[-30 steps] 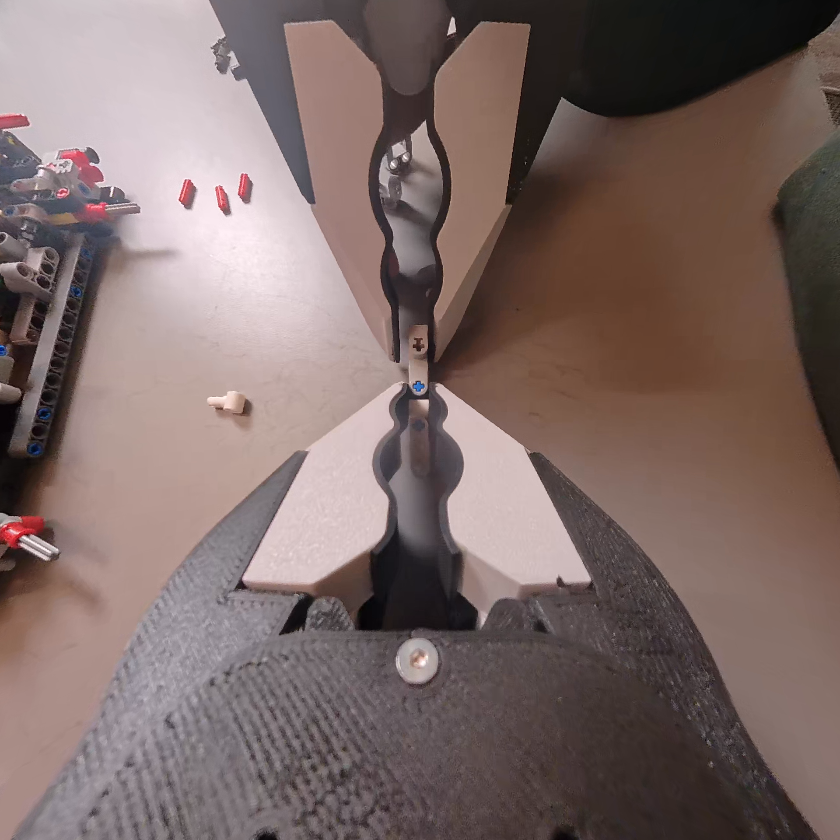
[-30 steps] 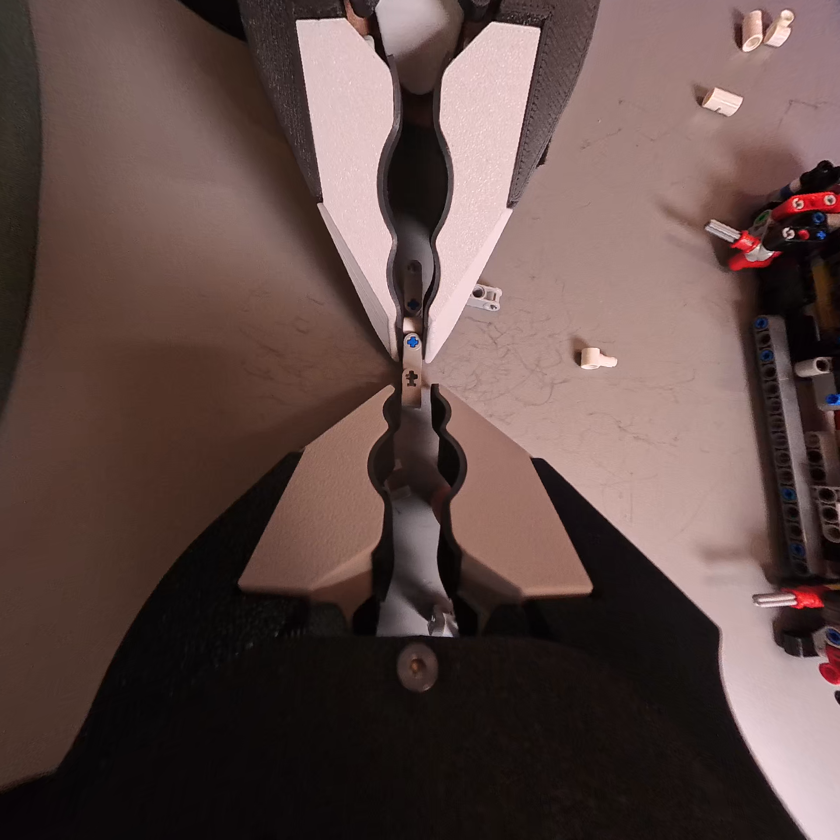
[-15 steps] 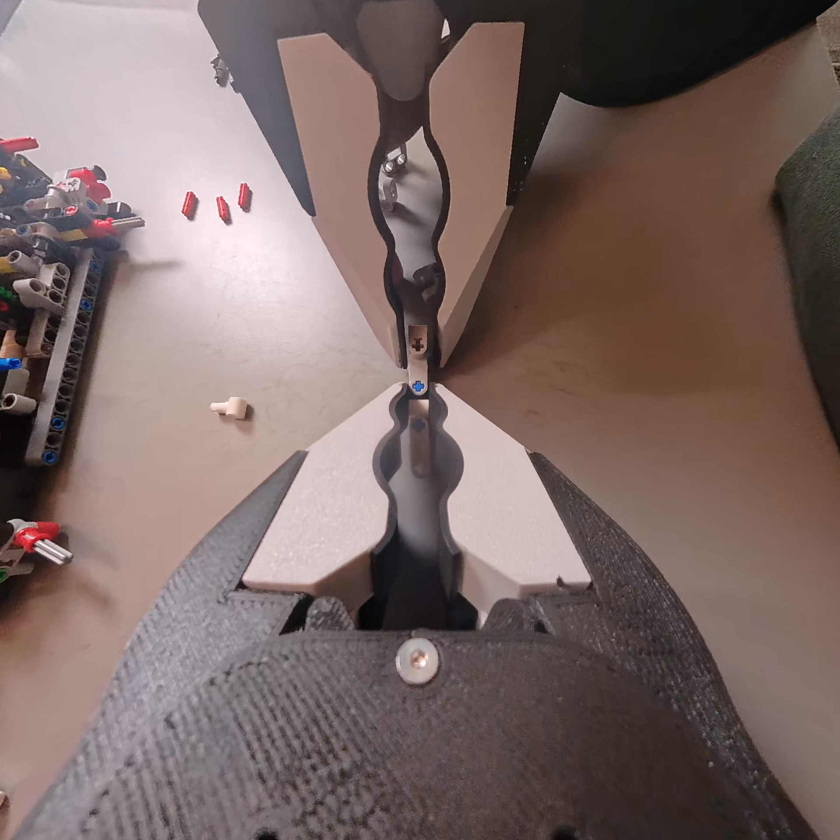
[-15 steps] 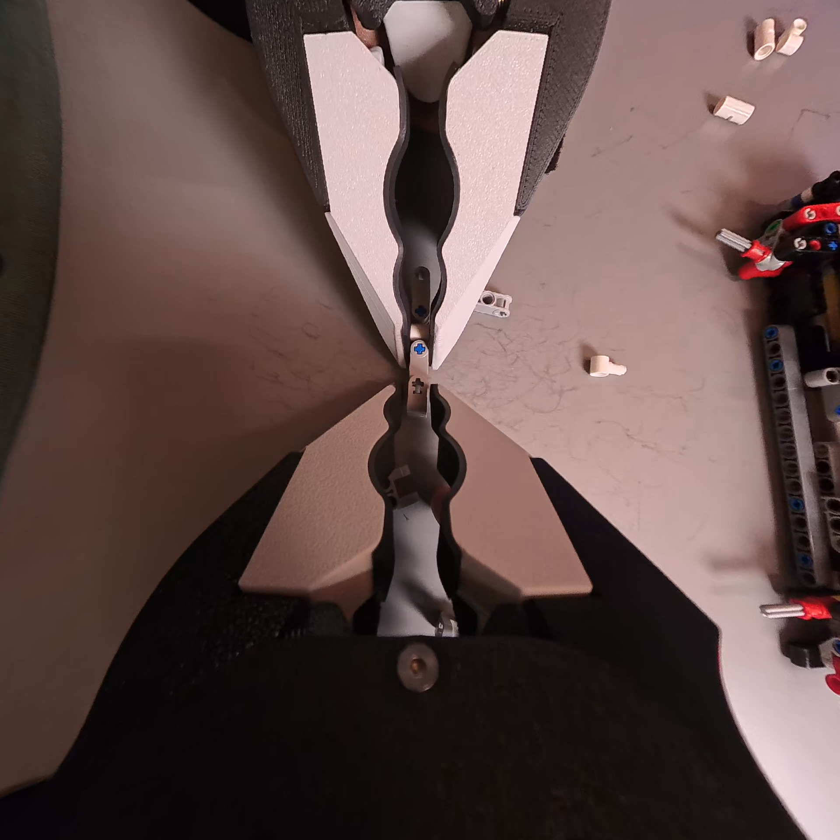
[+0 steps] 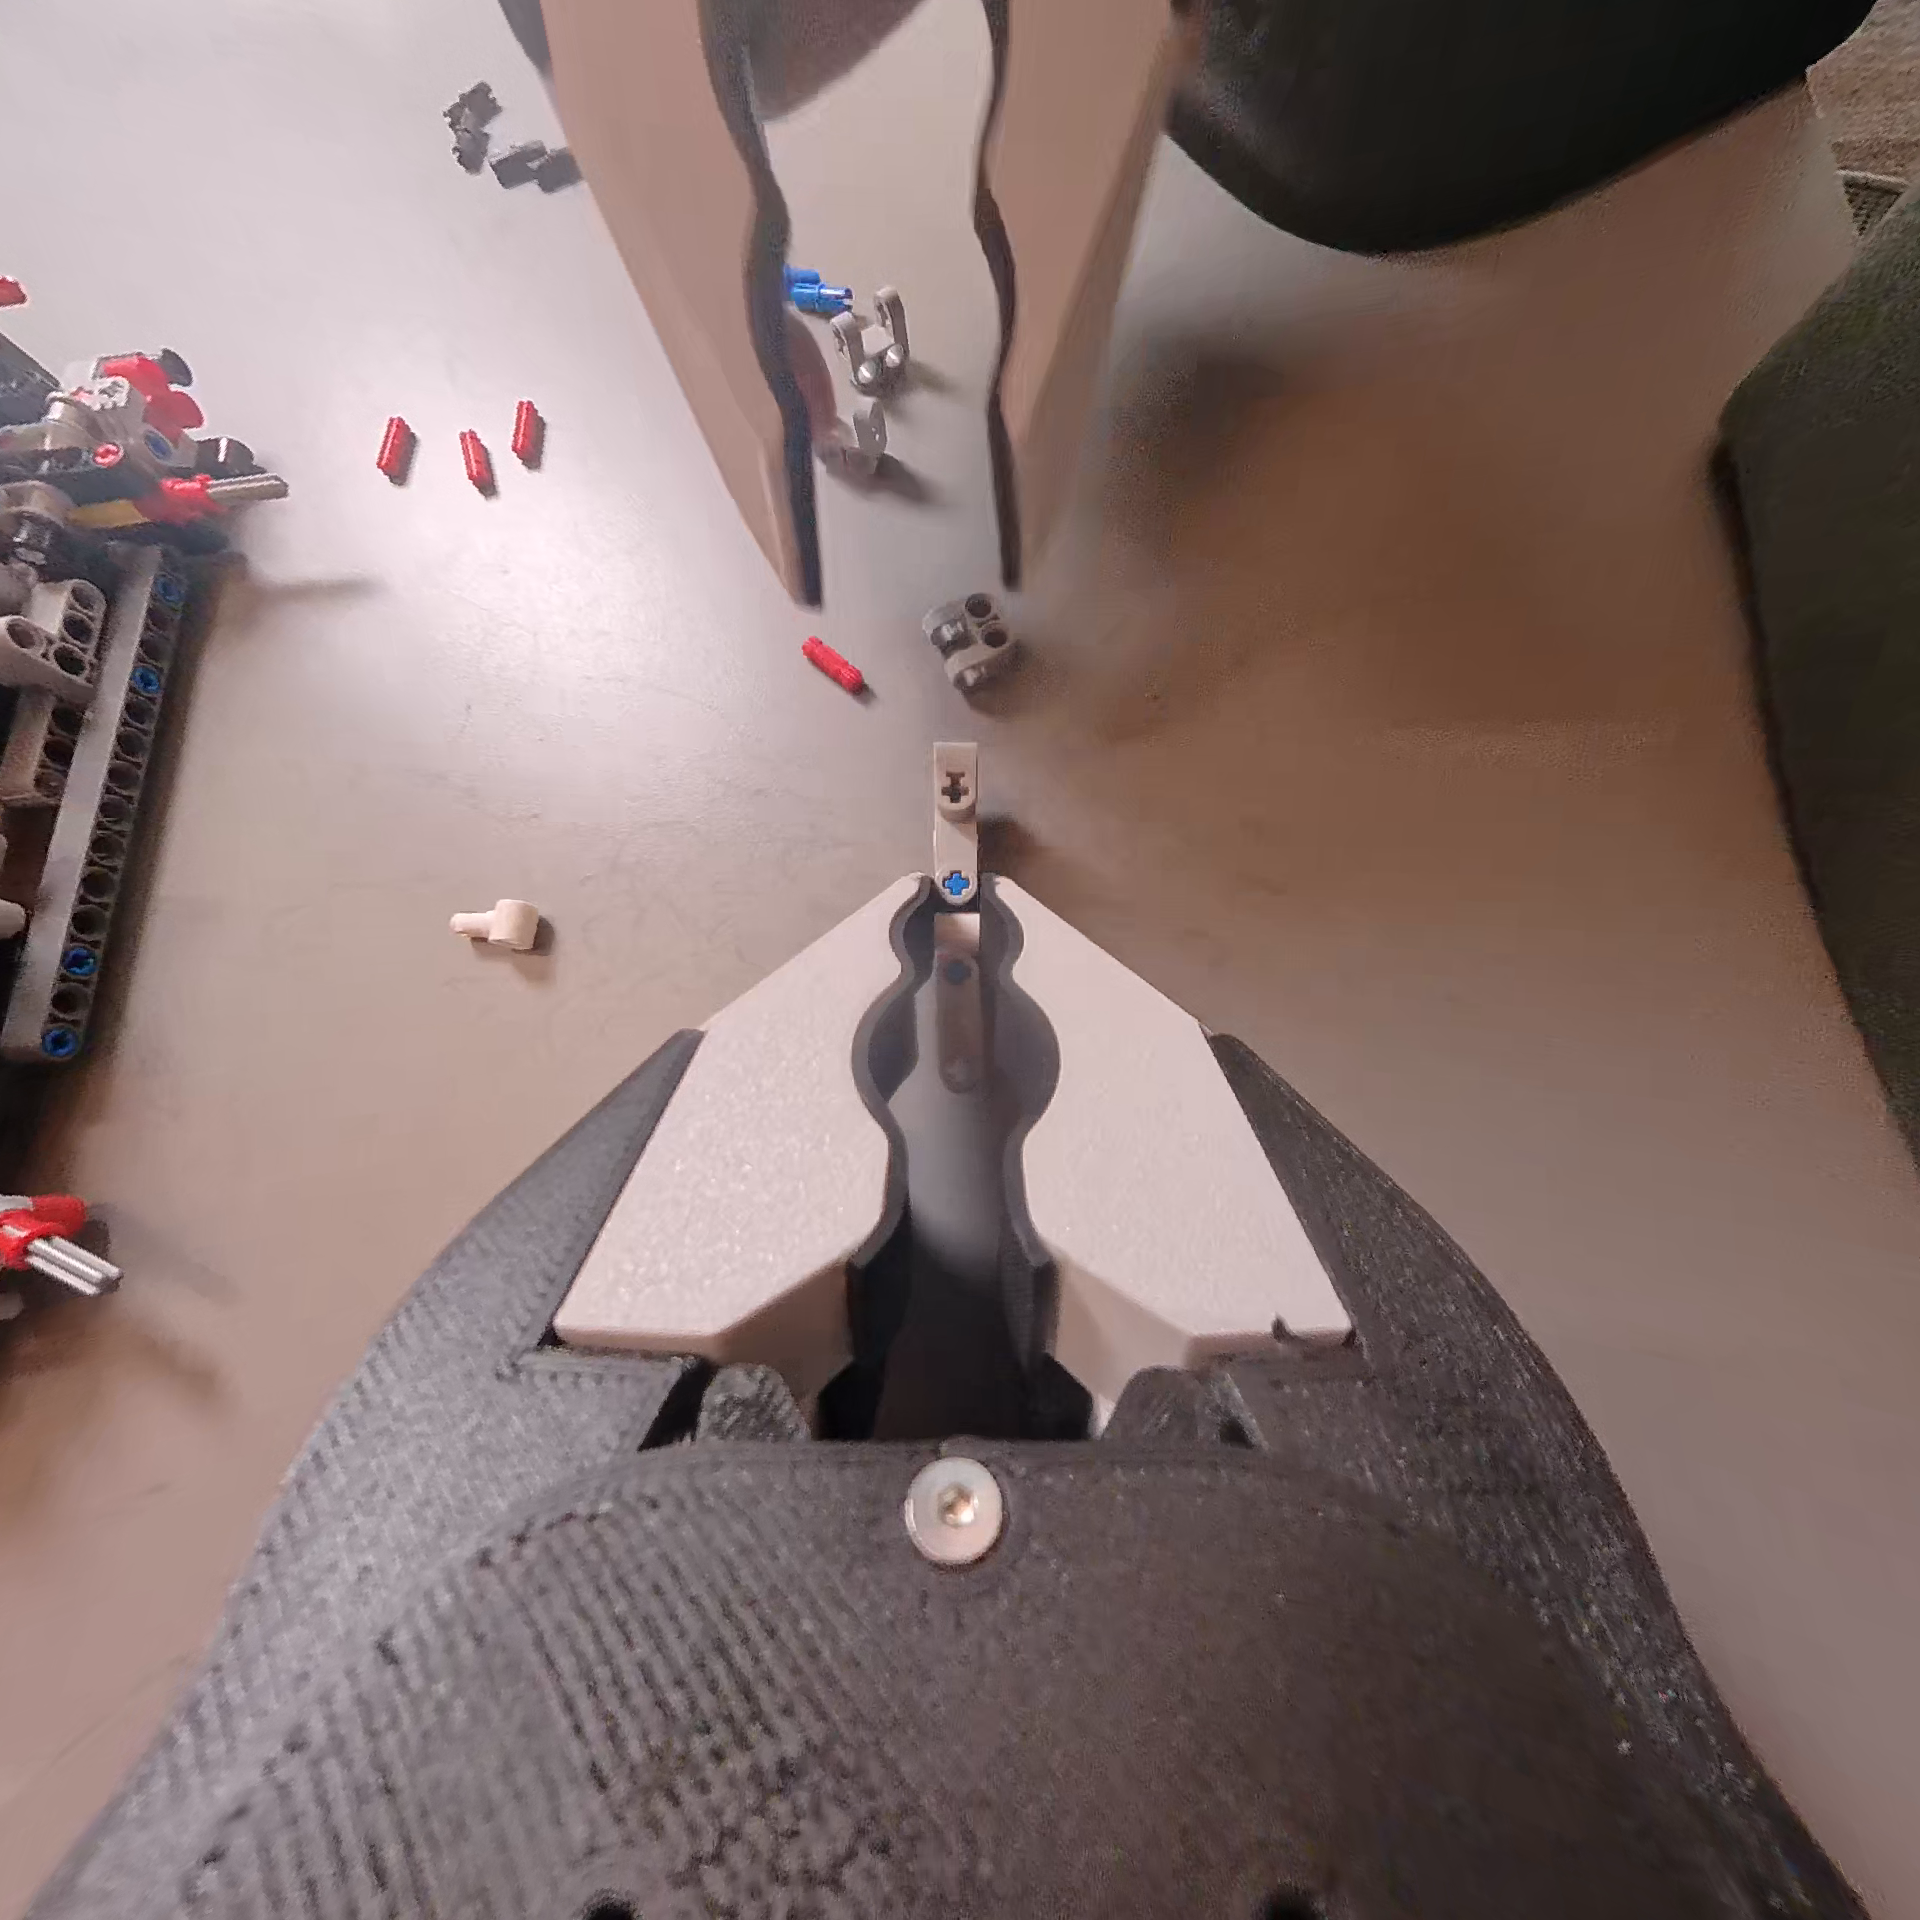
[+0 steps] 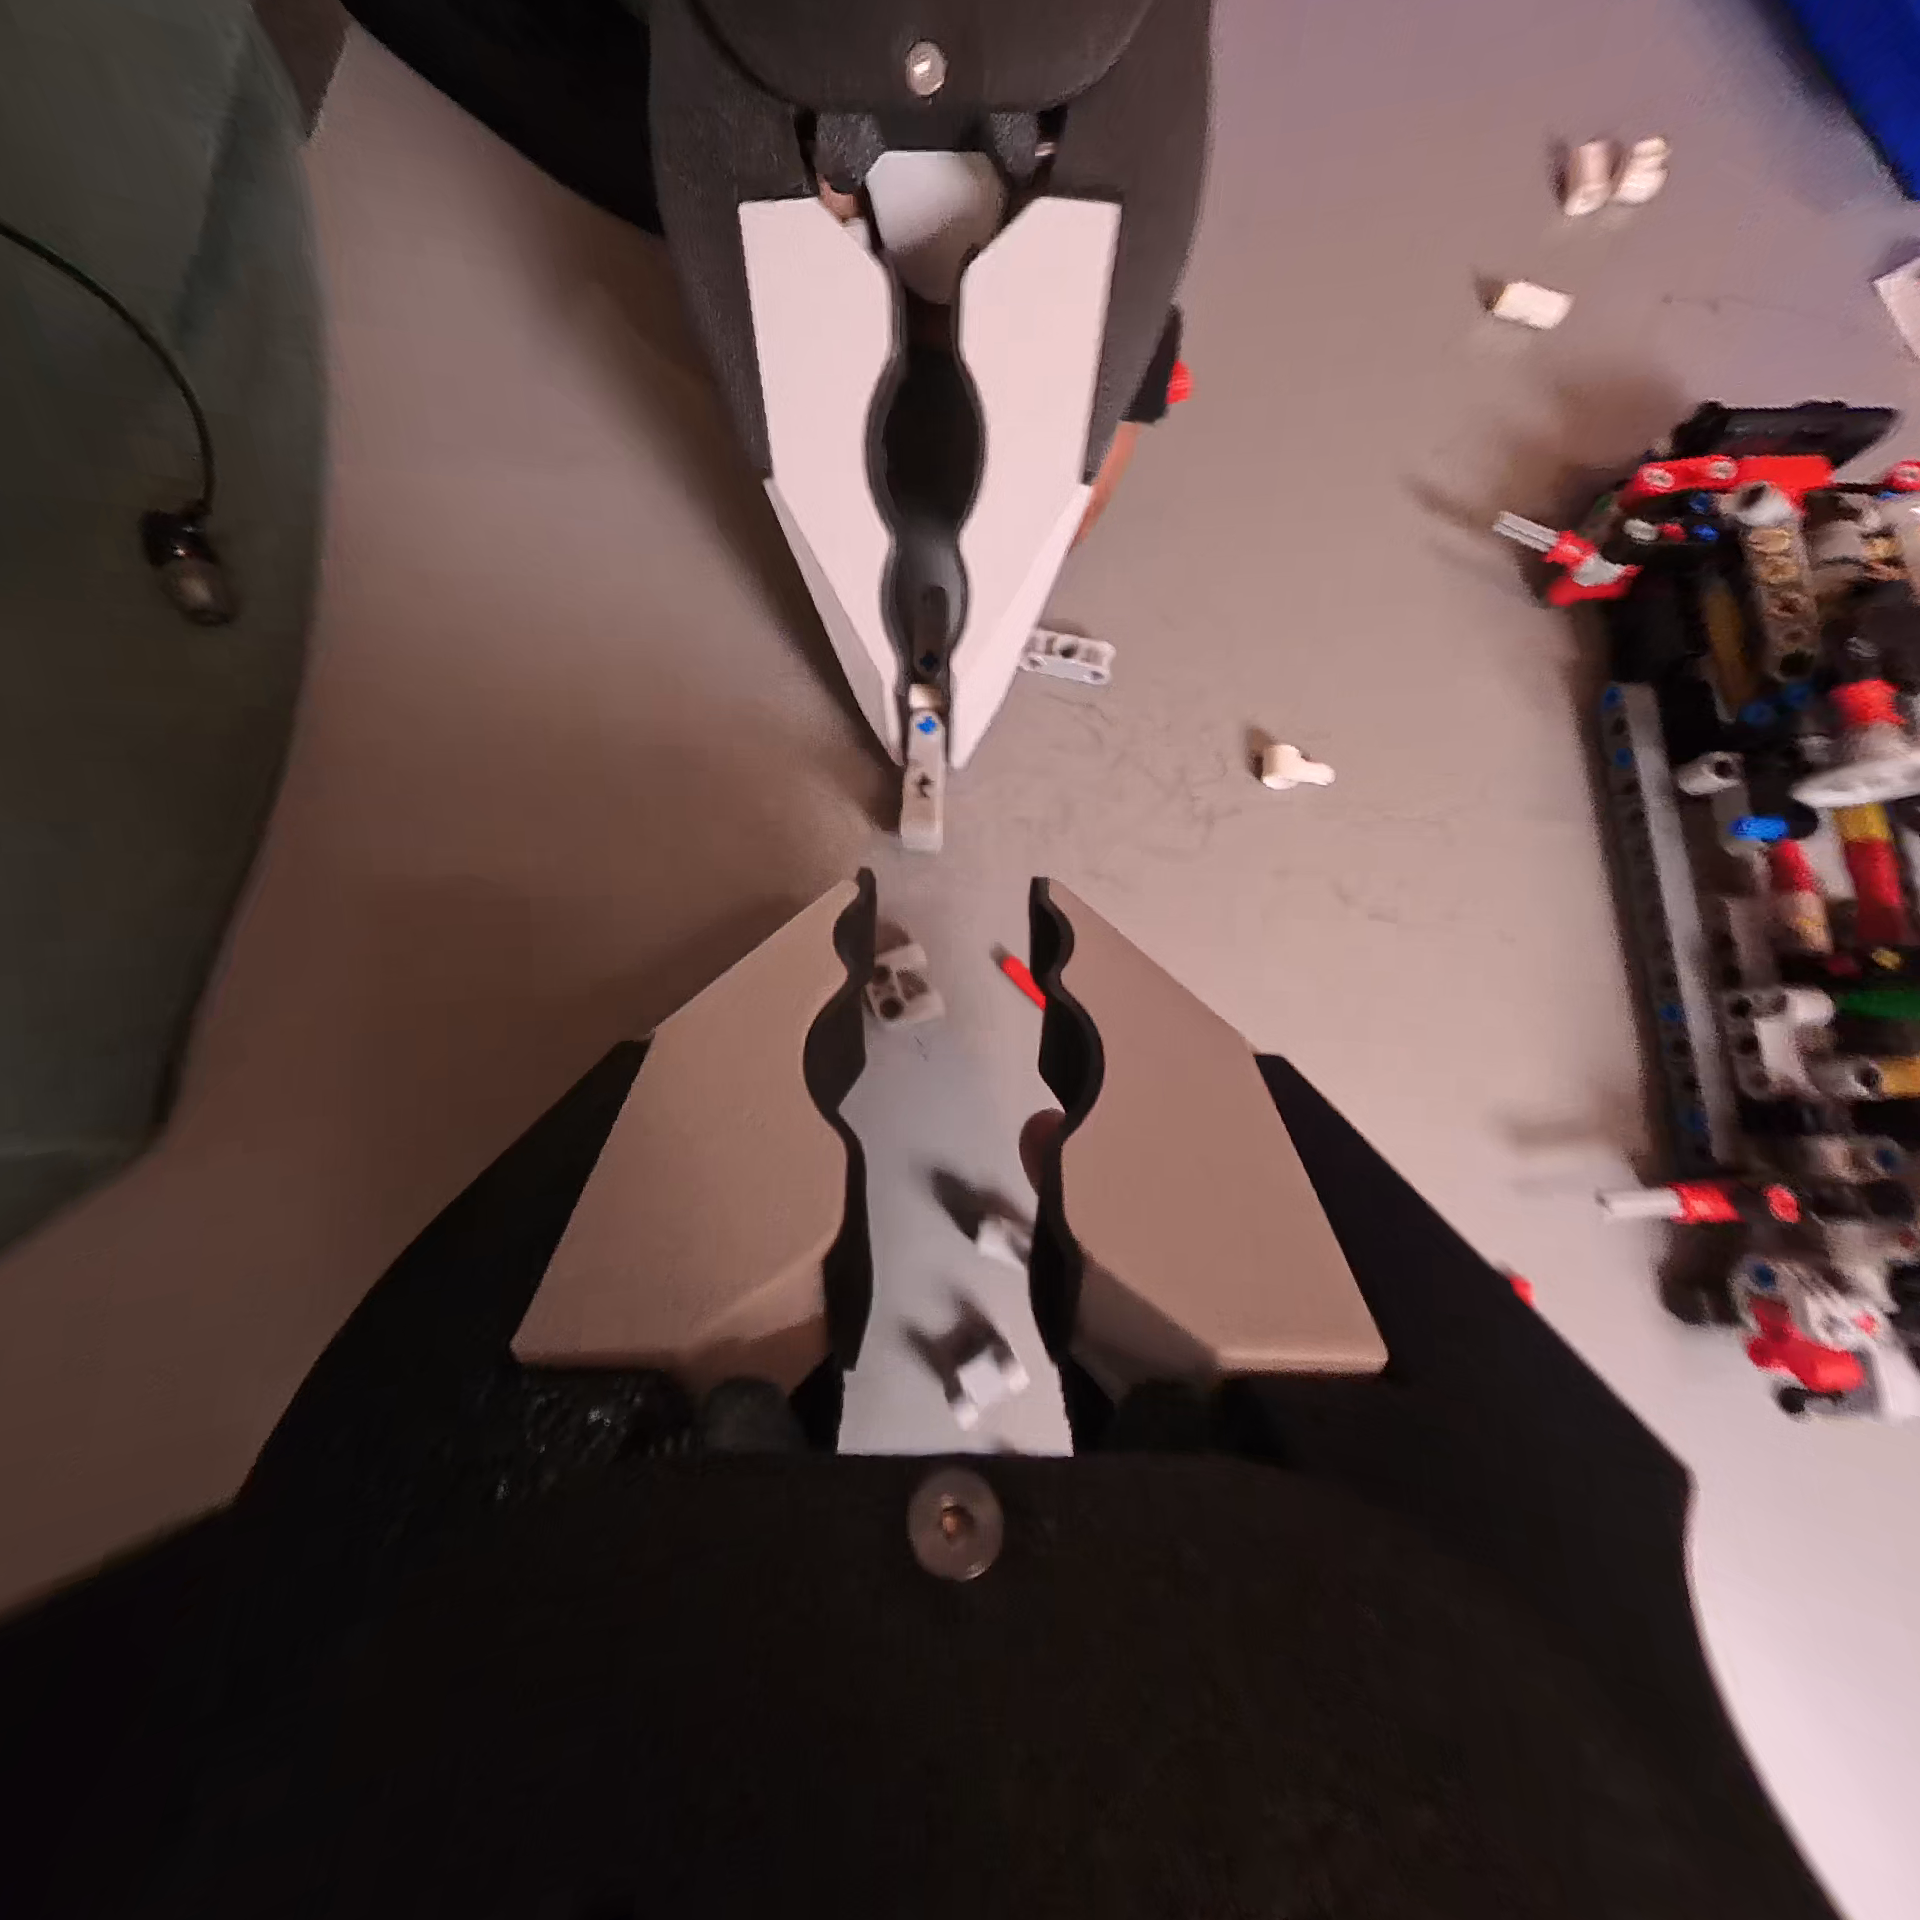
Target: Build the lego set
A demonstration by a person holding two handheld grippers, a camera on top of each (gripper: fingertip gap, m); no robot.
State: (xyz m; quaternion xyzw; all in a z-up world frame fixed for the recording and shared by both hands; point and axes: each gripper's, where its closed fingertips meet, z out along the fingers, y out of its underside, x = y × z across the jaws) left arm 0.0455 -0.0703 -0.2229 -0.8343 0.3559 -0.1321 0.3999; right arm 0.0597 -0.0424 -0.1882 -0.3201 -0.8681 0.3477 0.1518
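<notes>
1. Far left of the left wrist view: we log the partly built lego model (image 5: pixel 78 665), a long grey holed beam with red, black and yellow parts on top, lying on the table (image 5: pixel 1351 831). A red-and-grey axle piece (image 5: pixel 47 1242) lies apart below it.
2. Right of the model: three red pins (image 5: pixel 468 449) in a loose row, and lower down a cream connector (image 5: pixel 499 923), well apart from them.
3. Upper centre: black pieces (image 5: pixel 509 145) near the top edge. A blue pin (image 5: pixel 816 291) and grey connectors (image 5: pixel 873 343) show between the fingers of the right gripper (image 5: pixel 904 597), which we record as spread wide and holding nothing.
4. Centre: a single red pin (image 5: pixel 833 665) and a dark grey connector (image 5: pixel 971 639) lie on the table just beyond those fingertips.
5. Centre, lower: the left gripper (image 5: pixel 956 883) is pressed together on a light grey lego link (image 5: pixel 956 816) with a blue pin in its near hole; the link juts forward past the tips, cross hole outermost.
6. Right wrist view: the link (image 6: pixel 923 774) sits apart from the right gripper (image 6: pixel 951 888), with a clear gap between them.
7. Far right of that view: the model (image 6: pixel 1787 883), blurred.
</notes>
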